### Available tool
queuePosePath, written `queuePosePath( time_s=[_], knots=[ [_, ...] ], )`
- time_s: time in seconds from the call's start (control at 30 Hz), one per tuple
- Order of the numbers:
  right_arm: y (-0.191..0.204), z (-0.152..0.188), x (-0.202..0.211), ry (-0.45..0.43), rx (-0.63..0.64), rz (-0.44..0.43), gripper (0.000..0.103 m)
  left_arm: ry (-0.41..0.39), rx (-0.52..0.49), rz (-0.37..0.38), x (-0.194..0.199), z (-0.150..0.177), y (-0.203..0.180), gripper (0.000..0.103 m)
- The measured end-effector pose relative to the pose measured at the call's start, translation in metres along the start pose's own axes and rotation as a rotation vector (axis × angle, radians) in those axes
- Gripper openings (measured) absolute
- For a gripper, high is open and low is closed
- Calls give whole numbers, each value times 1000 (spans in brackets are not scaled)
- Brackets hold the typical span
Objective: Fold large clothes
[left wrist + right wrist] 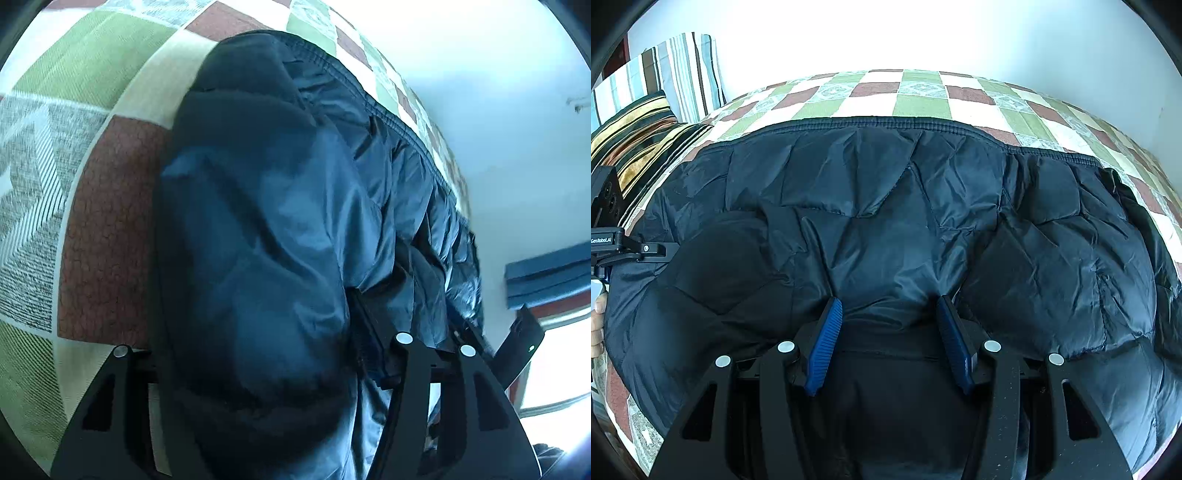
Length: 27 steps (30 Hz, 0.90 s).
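A dark blue puffer jacket (905, 221) lies spread across a checked bedspread (916, 99), its ribbed hem toward the far side. My right gripper (888, 310) stands open, its blue-padded fingers (827, 339) resting on the jacket's near edge, with dark fabric between them. In the left wrist view the jacket (258, 240) bulges up over my left gripper (266, 354) and hides the fingertips; a thick fold of it fills the space between the jaws. The left gripper also shows at the left edge of the right wrist view (613, 240), at the jacket's side.
A striped pillow (639, 136) and a striped cloth (683, 70) lie at the bed's far left by a white wall. The checked bedspread (92, 184) extends left of the jacket. A blue and red object (550, 280) sits by a bright window.
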State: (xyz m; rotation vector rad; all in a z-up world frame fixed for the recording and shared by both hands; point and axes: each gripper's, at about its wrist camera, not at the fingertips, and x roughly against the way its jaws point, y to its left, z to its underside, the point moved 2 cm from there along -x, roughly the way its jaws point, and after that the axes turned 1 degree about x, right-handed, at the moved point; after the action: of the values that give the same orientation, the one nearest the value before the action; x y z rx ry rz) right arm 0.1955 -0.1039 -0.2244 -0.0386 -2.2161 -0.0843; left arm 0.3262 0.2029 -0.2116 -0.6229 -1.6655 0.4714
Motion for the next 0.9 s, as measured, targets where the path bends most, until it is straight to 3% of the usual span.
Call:
queuePosePath(
  time_s=[0.07, 0.27, 0.37, 0.57, 0.9],
  knots=[
    [0, 0, 0, 0, 2, 4, 54, 2, -2, 25, 1, 1, -7, 36],
    [1, -1, -2, 0, 5, 14, 55, -46, -35, 66, 24, 6, -33, 22],
    [1, -1, -2, 0, 6, 18, 55, -67, -58, 83, 35, 9, -59, 20],
    [1, -1, -3, 4, 6, 13, 55, -78, -153, 35, 44, 16, -127, 20],
    [-7, -8, 8, -3, 4, -23, 54, -128, -170, -122, 28, 32, -214, 20]
  ],
)
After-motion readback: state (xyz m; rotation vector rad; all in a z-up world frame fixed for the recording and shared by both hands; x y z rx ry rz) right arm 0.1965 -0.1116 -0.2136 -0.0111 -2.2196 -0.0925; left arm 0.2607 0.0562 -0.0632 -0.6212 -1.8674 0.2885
